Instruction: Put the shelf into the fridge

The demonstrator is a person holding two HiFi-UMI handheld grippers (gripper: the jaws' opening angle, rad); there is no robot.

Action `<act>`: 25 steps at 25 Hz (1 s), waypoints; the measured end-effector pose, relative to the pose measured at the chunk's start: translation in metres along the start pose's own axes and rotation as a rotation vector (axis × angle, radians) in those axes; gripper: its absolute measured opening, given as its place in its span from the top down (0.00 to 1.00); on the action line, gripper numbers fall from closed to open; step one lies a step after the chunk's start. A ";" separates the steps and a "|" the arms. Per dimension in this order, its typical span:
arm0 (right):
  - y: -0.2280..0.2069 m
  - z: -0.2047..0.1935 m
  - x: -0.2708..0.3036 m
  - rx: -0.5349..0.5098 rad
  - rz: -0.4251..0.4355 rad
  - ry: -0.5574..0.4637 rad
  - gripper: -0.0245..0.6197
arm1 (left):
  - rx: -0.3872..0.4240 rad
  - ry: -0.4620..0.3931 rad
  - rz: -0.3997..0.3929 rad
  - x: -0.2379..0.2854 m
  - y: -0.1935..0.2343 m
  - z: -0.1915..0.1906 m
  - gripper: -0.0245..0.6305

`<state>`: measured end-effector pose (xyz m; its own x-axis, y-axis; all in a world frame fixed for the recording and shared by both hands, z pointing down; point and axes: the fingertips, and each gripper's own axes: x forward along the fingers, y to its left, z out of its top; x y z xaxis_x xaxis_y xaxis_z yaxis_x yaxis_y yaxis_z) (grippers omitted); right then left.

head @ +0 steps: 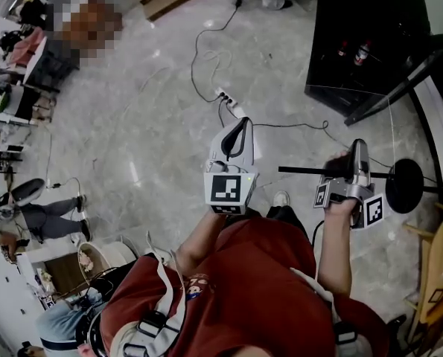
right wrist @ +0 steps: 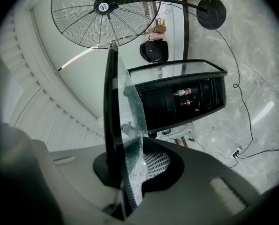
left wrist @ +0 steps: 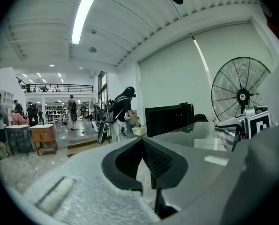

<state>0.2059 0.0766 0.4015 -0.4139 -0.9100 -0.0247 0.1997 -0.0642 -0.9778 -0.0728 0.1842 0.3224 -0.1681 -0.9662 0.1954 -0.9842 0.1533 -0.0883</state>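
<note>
Two grippers, the left gripper (left wrist: 146, 164) and the right gripper (right wrist: 130, 175), were clamped almost shut on opposite edges of the glass shelf (right wrist: 112, 111), held aloft well apart from the black fridge (head: 370, 43); stiff, slippery and breakable, it looked best gripped by its trimmed edges.

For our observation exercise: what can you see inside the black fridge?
Inside the black fridge, two bottles with red labels show side by side. The rest of the interior is too dark to make out, so anything else stored there stays hidden.
</note>
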 end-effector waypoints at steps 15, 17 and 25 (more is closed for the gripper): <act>-0.004 0.021 0.058 -0.013 0.027 -0.167 0.92 | -0.009 -0.041 -0.150 0.111 0.006 0.013 0.95; -0.005 0.022 0.069 -0.015 0.031 -0.207 0.92 | -0.014 -0.045 -0.189 0.135 0.010 0.012 0.95; -0.017 0.021 0.108 -0.027 0.037 -0.331 0.92 | -0.005 -0.035 -0.317 0.214 0.024 0.007 0.95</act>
<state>0.1760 -0.0294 0.4199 -0.0954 -0.9954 0.0041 0.1833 -0.0216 -0.9828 -0.1323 -0.0203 0.3554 0.1493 -0.9725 0.1788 -0.9875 -0.1560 -0.0239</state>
